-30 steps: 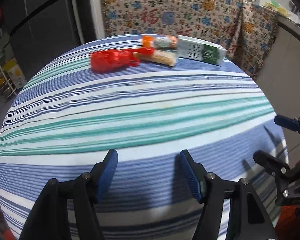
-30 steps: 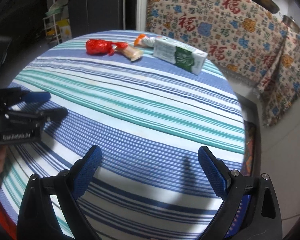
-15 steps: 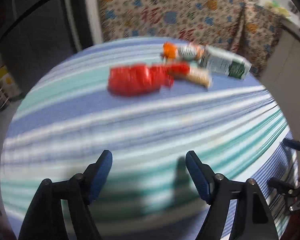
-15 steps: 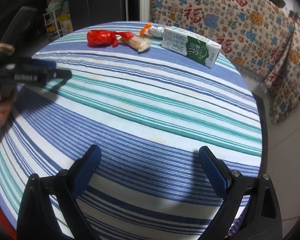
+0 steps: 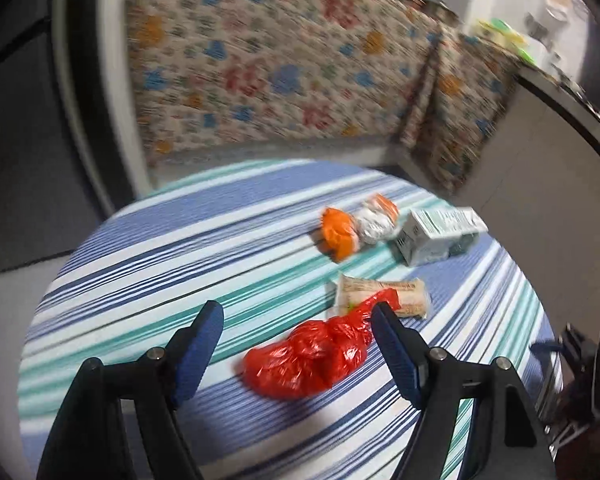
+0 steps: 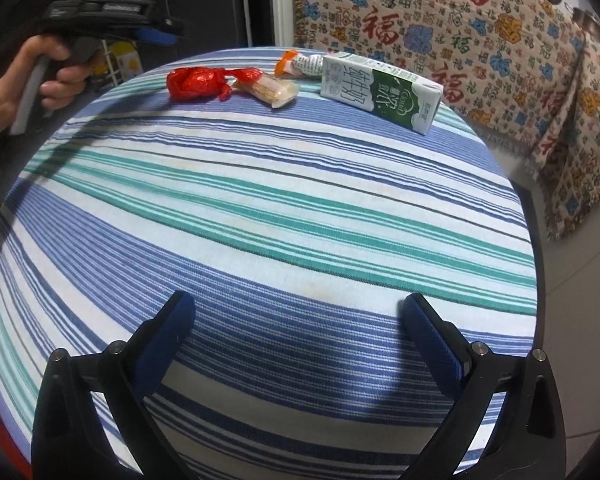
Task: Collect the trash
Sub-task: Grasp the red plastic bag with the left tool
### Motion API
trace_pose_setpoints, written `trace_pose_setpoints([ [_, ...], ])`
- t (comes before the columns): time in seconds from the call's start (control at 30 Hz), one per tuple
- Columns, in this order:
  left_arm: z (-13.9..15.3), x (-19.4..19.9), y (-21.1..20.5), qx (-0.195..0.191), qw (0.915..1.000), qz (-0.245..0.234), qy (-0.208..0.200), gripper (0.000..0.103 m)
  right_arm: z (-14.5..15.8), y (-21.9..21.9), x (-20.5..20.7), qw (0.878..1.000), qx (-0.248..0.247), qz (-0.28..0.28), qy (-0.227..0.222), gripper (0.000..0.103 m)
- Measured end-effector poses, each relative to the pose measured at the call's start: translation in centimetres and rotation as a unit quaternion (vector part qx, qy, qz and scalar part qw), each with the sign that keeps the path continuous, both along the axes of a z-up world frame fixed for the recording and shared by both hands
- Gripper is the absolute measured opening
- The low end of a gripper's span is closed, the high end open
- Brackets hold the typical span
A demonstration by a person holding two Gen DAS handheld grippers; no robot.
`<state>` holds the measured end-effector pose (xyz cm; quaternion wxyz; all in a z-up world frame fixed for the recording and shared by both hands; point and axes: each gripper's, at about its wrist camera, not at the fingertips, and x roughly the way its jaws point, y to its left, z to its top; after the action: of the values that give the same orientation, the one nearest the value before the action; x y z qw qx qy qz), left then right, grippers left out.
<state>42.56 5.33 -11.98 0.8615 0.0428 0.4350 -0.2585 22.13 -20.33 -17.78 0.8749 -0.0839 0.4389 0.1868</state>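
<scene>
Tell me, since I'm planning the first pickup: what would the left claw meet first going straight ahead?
Probably the red plastic bag, lying between the open left claw fingers' line; depth is unclear in this blurred view.

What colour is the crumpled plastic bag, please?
Red; the plastic bag shows best in the left wrist view.

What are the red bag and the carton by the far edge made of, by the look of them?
Red bag: thin plastic film, probably; it is crumpled, glossy and knotted into a tail. Carton: coated paperboard, it seems; sharp folded edges, a smooth printed white and green skin with a slight sheen. What either holds cannot be seen.
</scene>
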Motion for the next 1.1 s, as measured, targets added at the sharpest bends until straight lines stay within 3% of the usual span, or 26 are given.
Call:
trace_pose_setpoints([
  [0.2,-2.3,-0.7,-1.7,0.008,0.9914,-0.111,0.068,0.078,0.0,0.0,-0.1,1.0,0.002,0.001,-0.003,0.103],
  [0.37,-2.7,-4.6,-3.1,0.047,0.9856,-0.156,0.045,0.078,0.0,0.0,-0.1,1.0,0.002,0.0,-0.004,0.103],
  [0.53,-4.3,-4.2,-4.2,0.073,0.9924,-0.092,0.036,0.076,0.0,-0.1,-0.1,1.0,0.002,0.0,-0.005,0.103],
  [0.57,-4.7,-4.2,-4.4,0.076,0.9936,-0.077,0.032,0.063,0.0,-0.1,-0.1,1.0,0.002,-0.001,-0.005,0.103],
  [0.6,-4.9,-4.2,-4.2,0.075,0.9941,-0.07,0.034,0.039,0.0,-0.1,-0.1,1.0,0.003,-0.002,-0.005,0.103],
  [0.8,-5.3,-6.5,-4.3,0.063,0.9975,-0.022,0.02,0.038,0.0,-0.1,-0.1,1.0,0.003,-0.003,-0.006,0.103],
  [0.93,-5.1,-10.3,-3.9,0.07,0.9967,0.038,0.011,0.038,0.0,-0.1,-0.2,1.0,0.003,-0.003,-0.006,0.103],
  [1.1,-4.3,-14.6,-3.3,0.052,0.994,0.096,0.007,0.038,0.0,-0.2,-0.2,1.0,0.003,-0.002,-0.006,0.103],
])
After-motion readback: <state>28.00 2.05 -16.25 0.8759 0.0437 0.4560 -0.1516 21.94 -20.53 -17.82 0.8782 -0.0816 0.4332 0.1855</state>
